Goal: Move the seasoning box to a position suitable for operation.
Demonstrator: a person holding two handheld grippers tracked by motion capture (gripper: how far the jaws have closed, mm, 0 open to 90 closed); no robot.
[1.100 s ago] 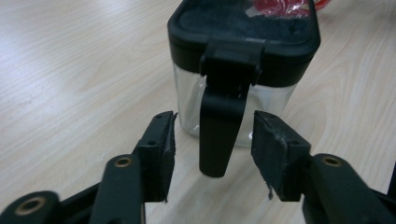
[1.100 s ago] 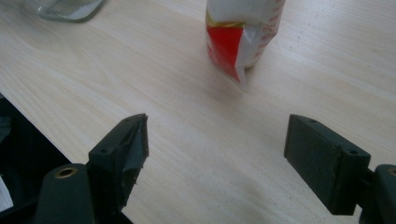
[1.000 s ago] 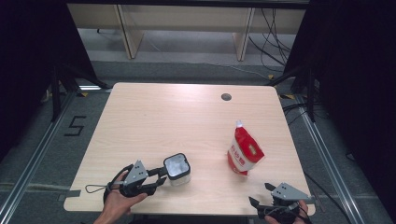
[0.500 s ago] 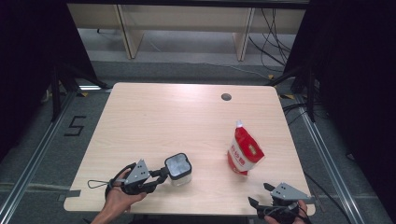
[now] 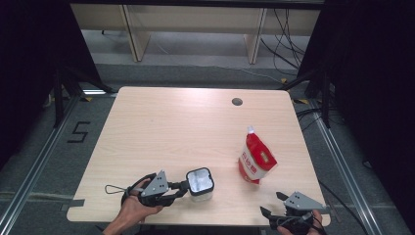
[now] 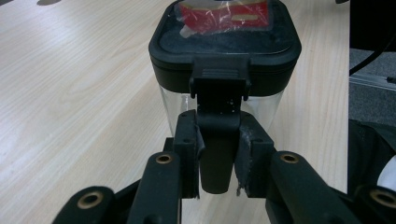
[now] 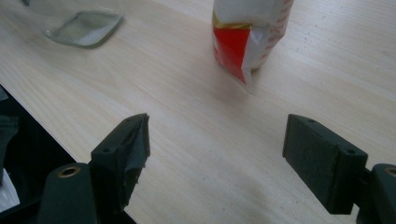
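The left gripper (image 6: 216,154) has just closed its fingers on the lidded container's (image 5: 200,183) black handle. The right gripper (image 7: 217,149) waits wide open, empty, near the red pouch (image 5: 256,161). The lid looks unopened and the pouch untouched, so most work remains.

free: bare table (image 7: 205,154) between the right gripper (image 7: 217,149) fingers and ahead | obstacle: pouch (image 7: 247,32) ahead of the fingertips, apart | left gripper (image 6: 217,158): container (image 6: 224,56) handle fills the finger gap, container blocks ahead | sides: open table
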